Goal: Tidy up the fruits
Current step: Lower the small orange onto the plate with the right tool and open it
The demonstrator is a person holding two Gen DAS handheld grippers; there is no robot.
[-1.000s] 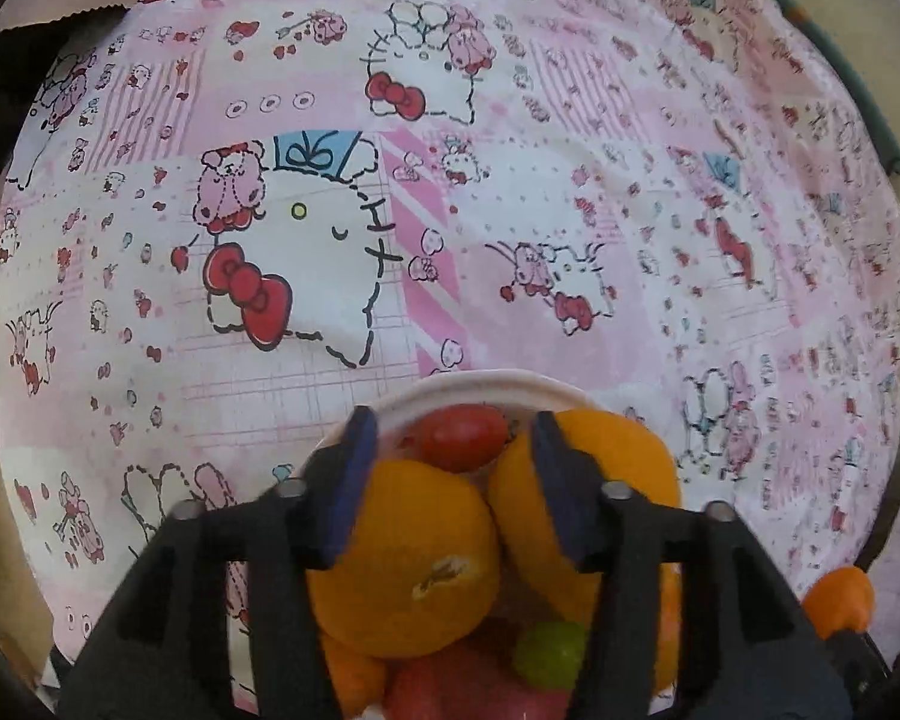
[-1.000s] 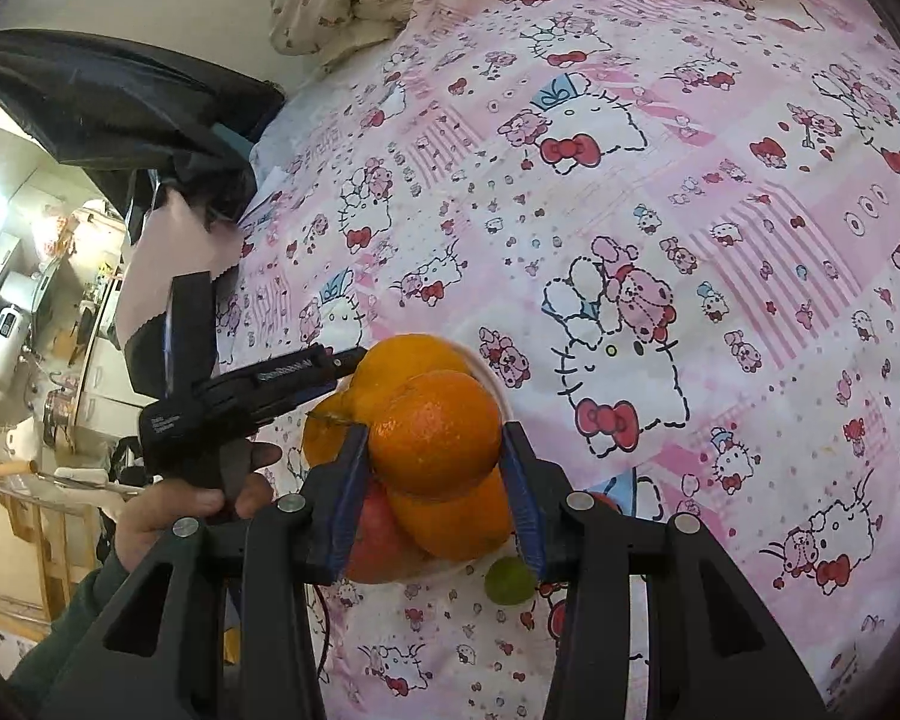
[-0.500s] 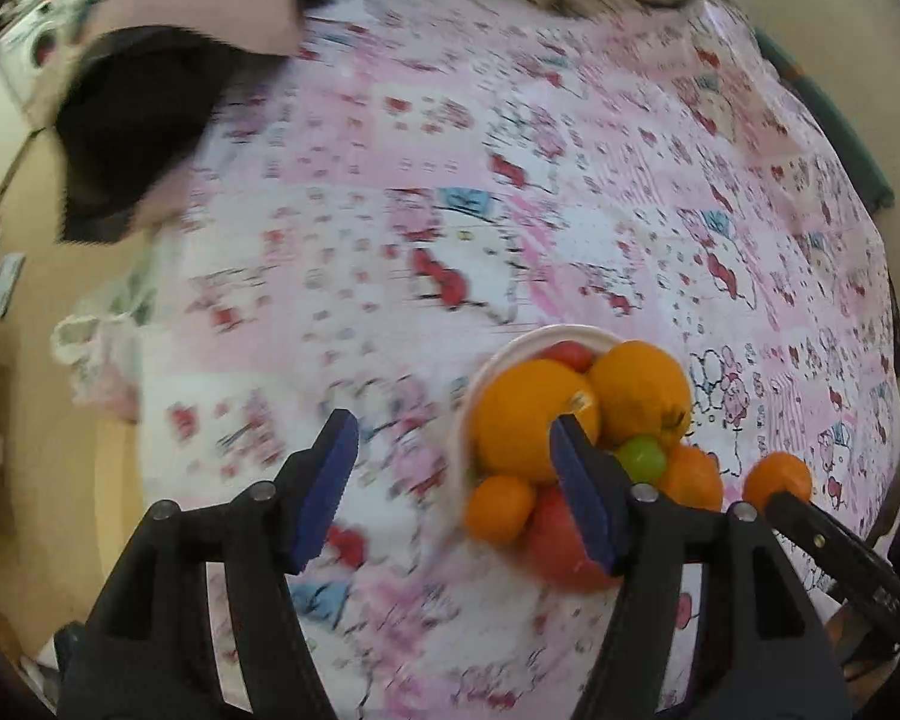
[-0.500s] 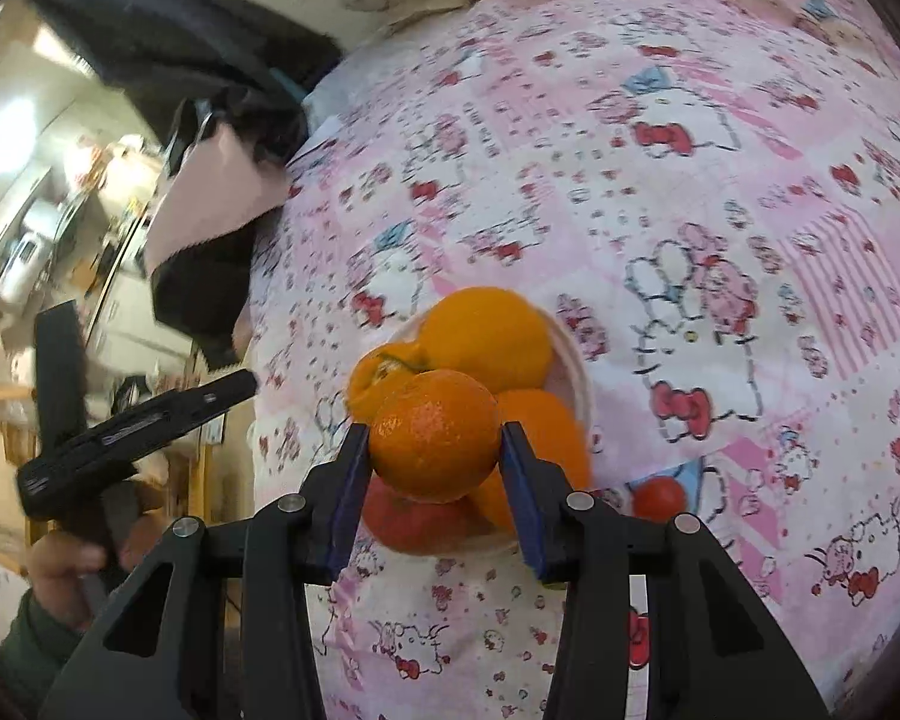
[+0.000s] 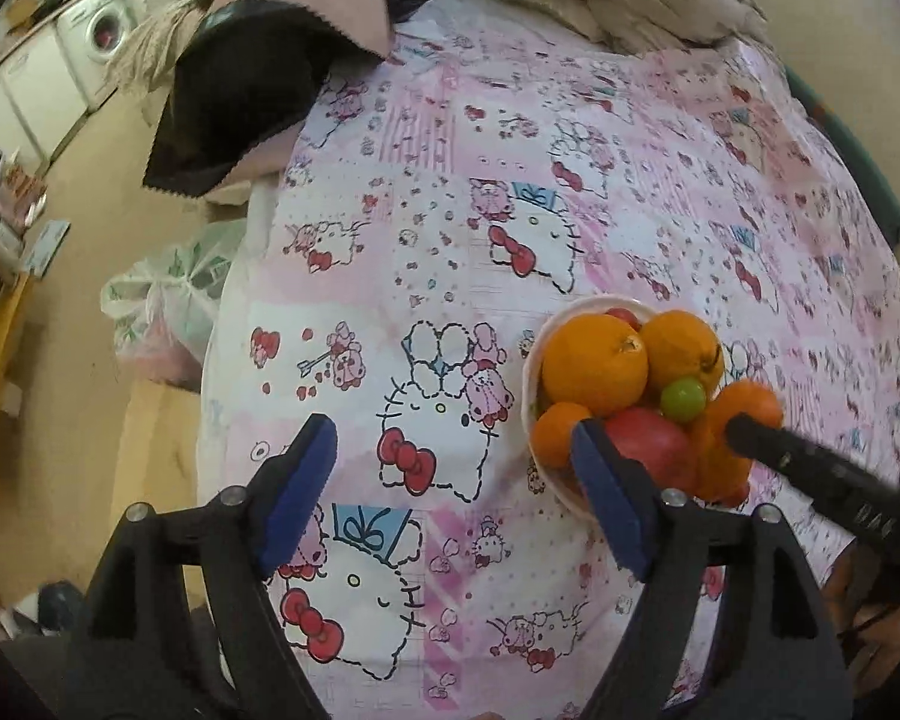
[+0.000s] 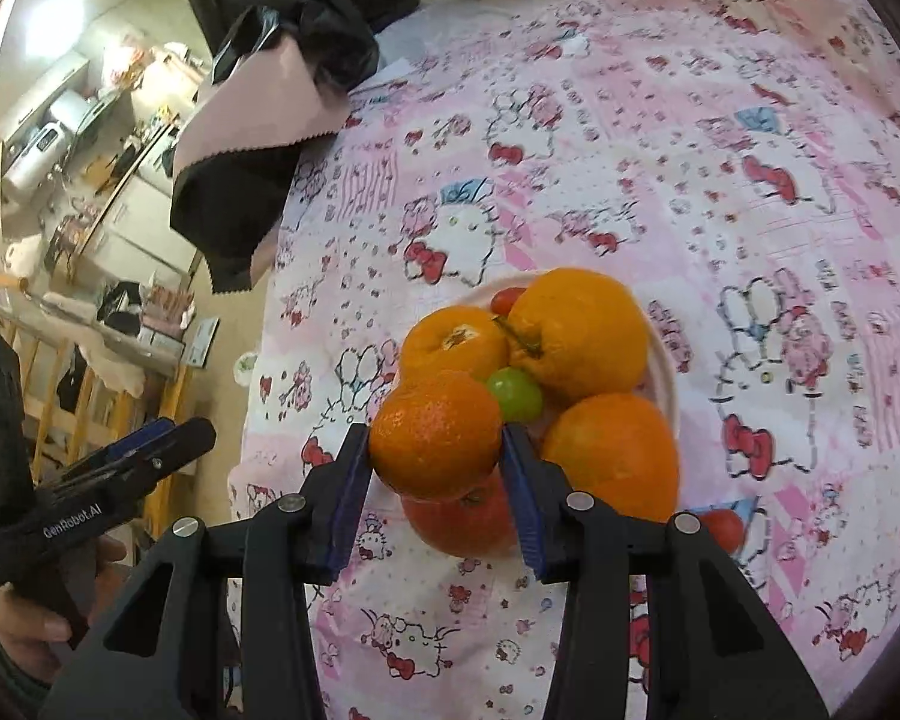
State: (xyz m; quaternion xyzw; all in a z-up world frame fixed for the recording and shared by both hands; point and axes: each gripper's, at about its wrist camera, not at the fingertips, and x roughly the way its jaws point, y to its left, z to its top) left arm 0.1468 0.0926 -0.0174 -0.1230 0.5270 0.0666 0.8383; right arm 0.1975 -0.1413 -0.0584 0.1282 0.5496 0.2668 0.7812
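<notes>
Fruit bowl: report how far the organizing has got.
Done: the bowl on the bedspread is already heaped with oranges, a green fruit and red ones. In hand: the right tongs grip a mandarin above the heap. The left tongs, just opening, hold nothing. Left: setting that mandarin down, and one small red fruit on the bedspread beside the bowl.

Five orange round citrus fruits (image 5: 594, 363) show in the left wrist view, four in the right wrist view. There is one small green round fruit (image 6: 513, 393), one large red round fruit (image 5: 648, 444), two small red tomatoes (image 6: 720, 528) and one pale round bowl (image 5: 529, 372).
</notes>
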